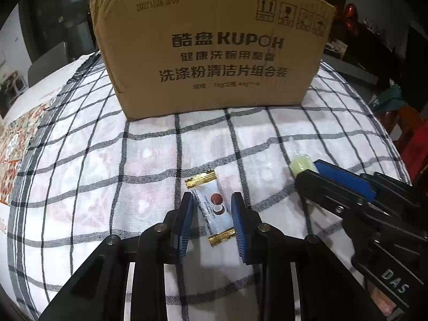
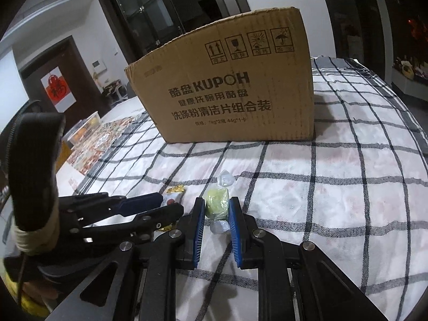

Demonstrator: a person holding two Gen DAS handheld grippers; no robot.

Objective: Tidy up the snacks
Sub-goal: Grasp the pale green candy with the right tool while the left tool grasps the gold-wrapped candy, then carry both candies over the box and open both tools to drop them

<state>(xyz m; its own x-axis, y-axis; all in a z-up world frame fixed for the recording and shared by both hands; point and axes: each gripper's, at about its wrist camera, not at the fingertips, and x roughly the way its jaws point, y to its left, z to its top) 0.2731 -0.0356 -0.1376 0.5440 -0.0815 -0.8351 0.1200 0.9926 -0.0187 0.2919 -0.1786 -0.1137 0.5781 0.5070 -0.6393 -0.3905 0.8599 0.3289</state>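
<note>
A white tablecloth carries a grid of black and grey checks. The cardboard box is plain brown with black printed lettering and handling symbols. One candy has a white wrapper with gold crimped ends and a red-brown spot; the other sweet is pale yellow-green in clear wrap. Both tools are black with blue pads.
</note>
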